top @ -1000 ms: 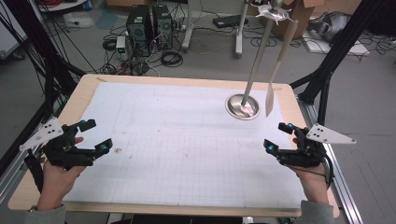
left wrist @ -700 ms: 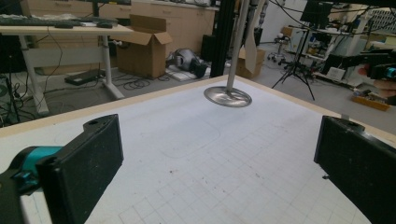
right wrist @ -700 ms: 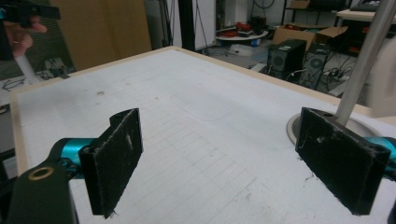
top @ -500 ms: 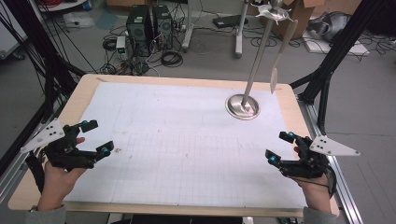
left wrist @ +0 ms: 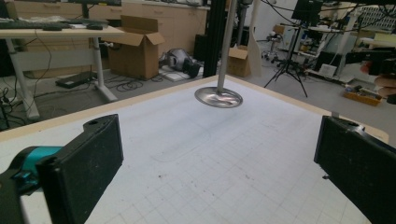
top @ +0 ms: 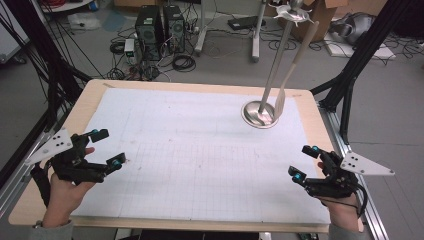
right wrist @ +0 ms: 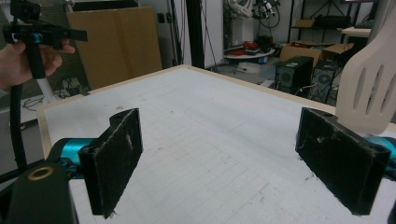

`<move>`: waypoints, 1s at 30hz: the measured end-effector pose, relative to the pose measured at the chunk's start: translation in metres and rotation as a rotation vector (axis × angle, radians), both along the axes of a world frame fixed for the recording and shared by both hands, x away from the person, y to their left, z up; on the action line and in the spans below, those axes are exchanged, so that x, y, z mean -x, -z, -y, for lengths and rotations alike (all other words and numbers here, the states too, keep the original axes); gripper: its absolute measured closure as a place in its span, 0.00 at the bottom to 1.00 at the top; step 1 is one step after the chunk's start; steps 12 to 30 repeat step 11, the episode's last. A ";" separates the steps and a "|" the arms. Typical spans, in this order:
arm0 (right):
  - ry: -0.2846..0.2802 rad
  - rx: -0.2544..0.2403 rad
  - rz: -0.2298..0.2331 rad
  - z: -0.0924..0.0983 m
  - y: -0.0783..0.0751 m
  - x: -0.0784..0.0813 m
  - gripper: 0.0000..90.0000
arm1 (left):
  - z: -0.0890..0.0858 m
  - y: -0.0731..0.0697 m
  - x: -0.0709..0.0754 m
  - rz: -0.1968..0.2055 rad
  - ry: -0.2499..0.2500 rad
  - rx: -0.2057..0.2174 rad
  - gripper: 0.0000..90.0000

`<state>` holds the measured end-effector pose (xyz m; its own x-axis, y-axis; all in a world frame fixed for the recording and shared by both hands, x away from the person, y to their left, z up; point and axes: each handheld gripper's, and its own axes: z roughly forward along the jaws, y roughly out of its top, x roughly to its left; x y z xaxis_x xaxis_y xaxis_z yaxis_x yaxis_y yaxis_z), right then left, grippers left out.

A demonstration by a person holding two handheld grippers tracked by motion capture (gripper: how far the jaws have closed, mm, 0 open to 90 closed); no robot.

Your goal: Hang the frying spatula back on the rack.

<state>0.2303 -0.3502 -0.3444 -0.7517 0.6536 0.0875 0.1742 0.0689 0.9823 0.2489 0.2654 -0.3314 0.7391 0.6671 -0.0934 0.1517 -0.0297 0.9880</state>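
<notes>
High view overhead, facing forward; both gripper views low, close, sharing the gridded mat (top: 200,150).

Pale slotted spatula (top: 292,67) hanging from stand (top: 260,112).

Each black claw, left (top: 107,147) and right (top: 306,162), has teal joints, flat scuffed pads (right wrist: 114,158), a grey three-cornered plate (top: 366,164), a black cable; grey sleeves.
</notes>
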 end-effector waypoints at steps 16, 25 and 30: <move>-0.009 0.009 0.006 -0.005 -0.002 0.000 0.15 | 0.000 0.001 0.001 -0.008 0.003 -0.006 0.02; -0.009 0.009 0.006 -0.005 -0.002 0.000 0.15 | 0.000 0.001 0.001 -0.008 0.003 -0.006 0.02; -0.009 0.009 0.006 -0.005 -0.002 0.000 0.15 | 0.000 0.001 0.001 -0.008 0.003 -0.006 0.02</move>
